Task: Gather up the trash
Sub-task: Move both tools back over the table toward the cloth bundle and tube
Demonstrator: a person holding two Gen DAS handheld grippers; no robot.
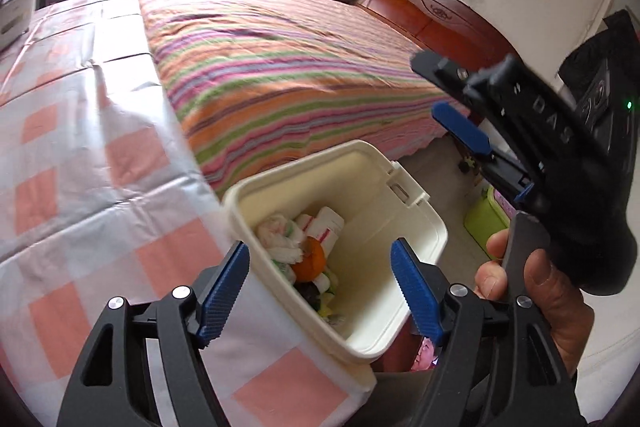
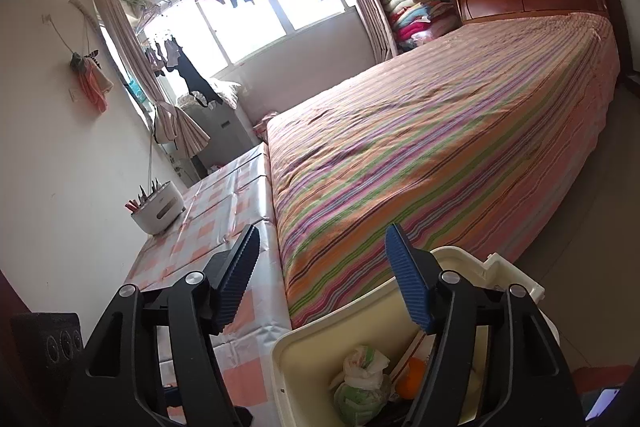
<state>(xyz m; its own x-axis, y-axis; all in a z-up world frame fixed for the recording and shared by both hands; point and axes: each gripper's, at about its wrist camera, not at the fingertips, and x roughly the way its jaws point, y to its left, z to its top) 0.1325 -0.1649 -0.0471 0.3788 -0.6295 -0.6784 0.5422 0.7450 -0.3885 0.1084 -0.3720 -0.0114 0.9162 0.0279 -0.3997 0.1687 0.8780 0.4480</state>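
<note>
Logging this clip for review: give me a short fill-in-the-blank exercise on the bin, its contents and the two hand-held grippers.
1. The cream trash bin stands with its top ____, so the trash inside shows.
2. Among the white wrappers in the bin lies a round fruit coloured ____.
3. Both the left hand-held gripper and the right hand-held gripper have their jaws ____ and hold nothing.
4. The bed beside the bin has a cover patterned with ____.

Missing words: open; orange; open; stripes
</note>
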